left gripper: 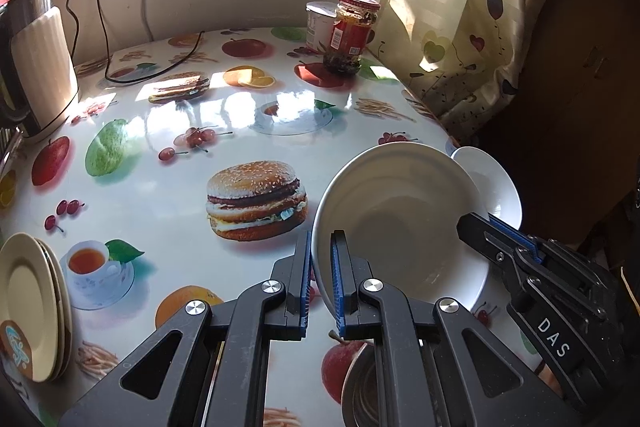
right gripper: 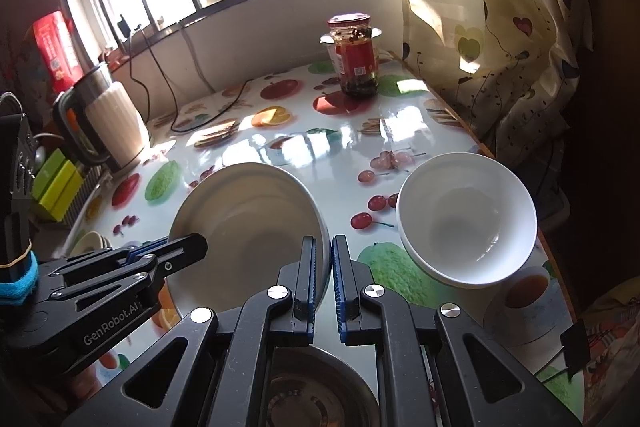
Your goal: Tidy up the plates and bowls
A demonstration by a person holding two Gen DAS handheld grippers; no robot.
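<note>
A large white bowl [left gripper: 400,219] is held tilted above the table by both grippers. My left gripper [left gripper: 321,283] is shut on its near-left rim. My right gripper [right gripper: 322,279] is shut on its right rim and shows in the left wrist view [left gripper: 496,227] at the bowl's far right. The large bowl also shows in the right wrist view [right gripper: 248,223]. A smaller white bowl [right gripper: 468,219] stands on the table to the right of it, near the table's right edge. A stack of cream plates [left gripper: 32,307] lies at the left. A steel bowl [right gripper: 312,391] sits below the grippers.
The table [left gripper: 168,195] has a glossy food-print cover. A sauce jar [left gripper: 352,35] and a white cup [left gripper: 320,23] stand at the back by the curtain [left gripper: 460,27]. A kettle [left gripper: 36,67] and a black cable [left gripper: 152,75] are at the back left.
</note>
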